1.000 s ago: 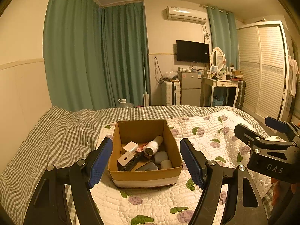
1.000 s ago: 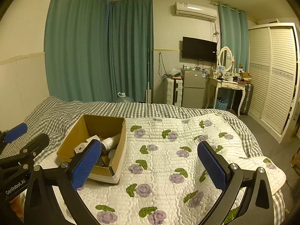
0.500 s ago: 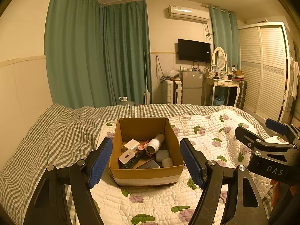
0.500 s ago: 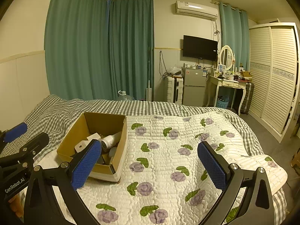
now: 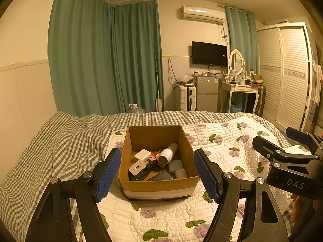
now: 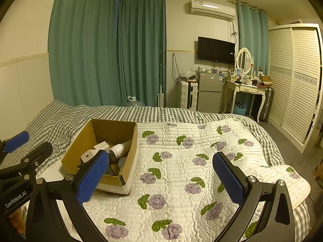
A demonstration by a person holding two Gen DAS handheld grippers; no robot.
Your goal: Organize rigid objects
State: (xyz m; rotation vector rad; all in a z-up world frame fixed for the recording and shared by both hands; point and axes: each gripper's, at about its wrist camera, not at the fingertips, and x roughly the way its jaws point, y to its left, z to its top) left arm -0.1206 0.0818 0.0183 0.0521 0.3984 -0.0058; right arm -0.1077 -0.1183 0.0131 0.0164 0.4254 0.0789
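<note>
Two claws, left claw and right claw, both spread and empty. At 12 o'clock of the left, the cardboard box on the bed holds the rigid objects; the quilt shows none loose. Stage undeterminable.

Both wrist cams face across bed, sharing box, left nearer.

Right gripper held wide open above floral quilt; cardboard box of small items seen at left, left gripper beside it.
</note>
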